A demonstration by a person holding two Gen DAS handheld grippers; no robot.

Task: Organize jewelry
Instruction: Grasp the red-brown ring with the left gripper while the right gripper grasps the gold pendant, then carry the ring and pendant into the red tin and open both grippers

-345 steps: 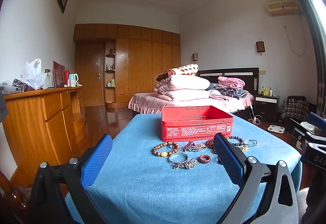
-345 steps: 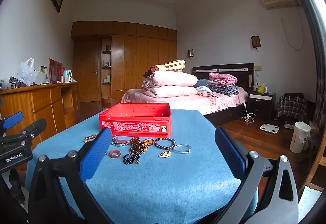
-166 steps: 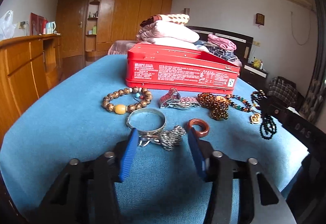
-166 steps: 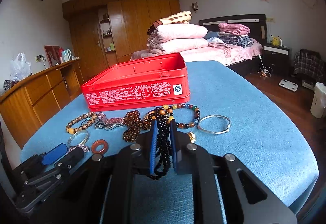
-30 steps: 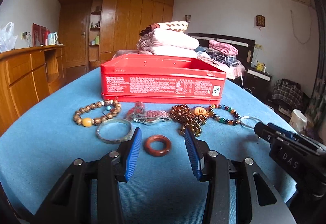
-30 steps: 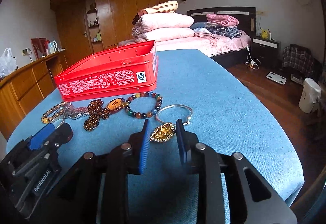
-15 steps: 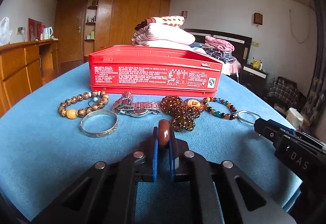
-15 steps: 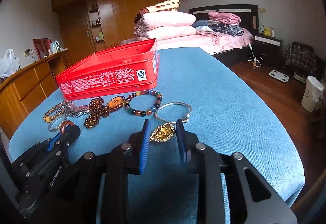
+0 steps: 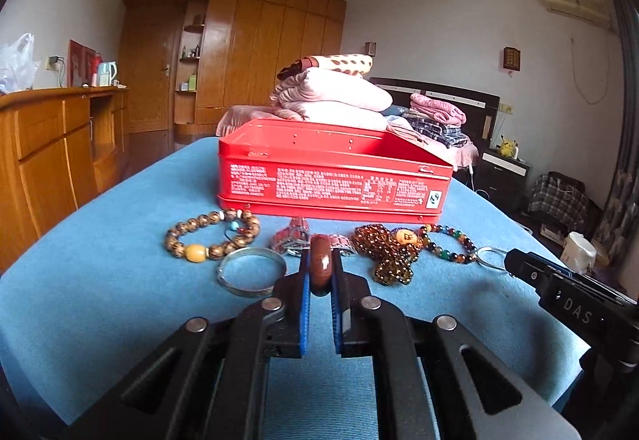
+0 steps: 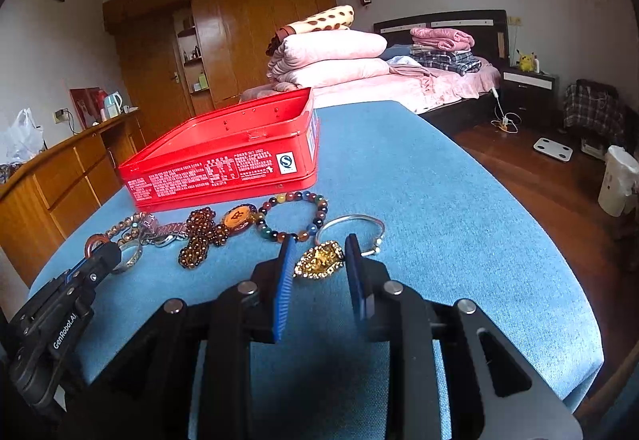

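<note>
Blue tablecloth bears red tin; bed behind.

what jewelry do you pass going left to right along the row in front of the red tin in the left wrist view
wooden bead bracelet → silver bangle → red-brown ring held in the left gripper → amber bead strand → multicolour bead bracelet → thin silver ring

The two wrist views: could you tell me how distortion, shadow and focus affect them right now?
Left wrist view: fisheye bends the wardrobe and darkens the corners; the red ring is sharp between the left gripper pads. Right wrist view: the blue tablecloth edge bows, the right gripper shades the cloth below it, and the gold brooch reads clearly.
</note>
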